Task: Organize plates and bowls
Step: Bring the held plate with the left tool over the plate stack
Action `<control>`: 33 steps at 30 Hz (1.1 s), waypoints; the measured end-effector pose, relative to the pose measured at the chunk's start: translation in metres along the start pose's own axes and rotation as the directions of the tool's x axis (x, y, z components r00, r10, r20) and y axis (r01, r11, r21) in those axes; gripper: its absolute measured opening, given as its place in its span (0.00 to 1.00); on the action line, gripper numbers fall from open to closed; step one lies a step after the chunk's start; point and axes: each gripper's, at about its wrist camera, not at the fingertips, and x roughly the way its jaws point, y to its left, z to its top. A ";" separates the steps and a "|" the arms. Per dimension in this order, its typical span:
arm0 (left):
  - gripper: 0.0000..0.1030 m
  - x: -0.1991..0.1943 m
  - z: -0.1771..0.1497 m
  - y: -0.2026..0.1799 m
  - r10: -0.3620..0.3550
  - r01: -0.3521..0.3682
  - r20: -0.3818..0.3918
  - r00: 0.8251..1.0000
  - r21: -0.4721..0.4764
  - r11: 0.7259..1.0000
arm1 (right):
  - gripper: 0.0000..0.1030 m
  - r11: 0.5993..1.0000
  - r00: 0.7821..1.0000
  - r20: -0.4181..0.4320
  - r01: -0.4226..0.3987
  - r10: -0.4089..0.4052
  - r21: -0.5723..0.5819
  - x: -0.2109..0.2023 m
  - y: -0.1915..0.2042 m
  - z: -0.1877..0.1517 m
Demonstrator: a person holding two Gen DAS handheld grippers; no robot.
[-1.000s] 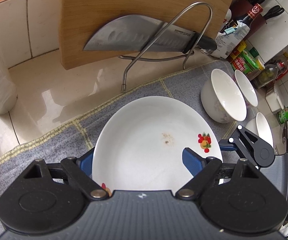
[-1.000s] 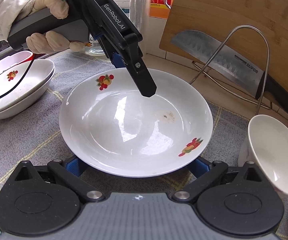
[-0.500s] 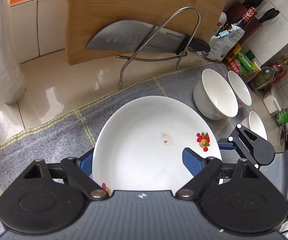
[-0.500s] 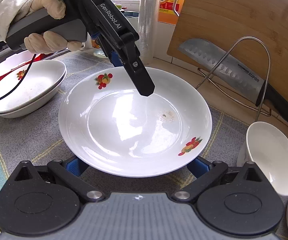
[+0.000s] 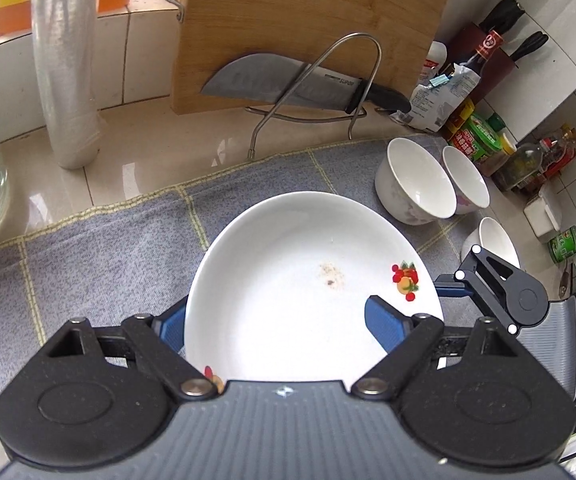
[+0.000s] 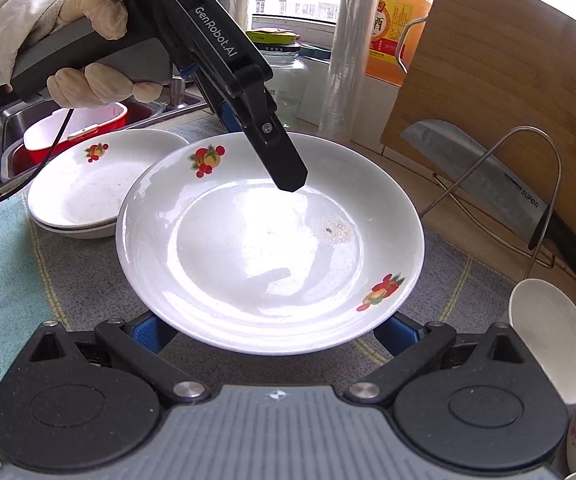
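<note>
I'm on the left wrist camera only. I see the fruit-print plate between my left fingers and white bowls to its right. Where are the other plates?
Observer: A stack of plates with the same fruit print sits on the mat beside the plate, on the side away from the bowls.
Operator: Is the right gripper pinching the plate?
Observer: It doesn't look so. The right gripper has both pads spread apart beneath the plate's near rim.
Operator: What's beyond the stack?
Observer: A metal sink with a red basin in it.
</note>
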 end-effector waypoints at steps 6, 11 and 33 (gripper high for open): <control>0.85 -0.022 -0.016 0.001 0.026 -0.025 0.038 0.999 -0.025 0.999 | 1.00 0.999 1.000 0.022 -0.018 0.019 -0.044 -0.007 0.015 0.009; 0.85 -0.042 -0.032 0.006 0.055 -0.051 0.072 0.996 -0.056 0.997 | 1.00 0.996 0.998 0.037 -0.041 0.044 -0.082 -0.009 0.029 0.017; 0.85 -0.094 -0.105 0.052 0.173 -0.141 0.125 0.977 -0.230 0.963 | 1.00 0.959 0.982 0.010 -0.181 0.187 -0.220 0.021 0.089 0.052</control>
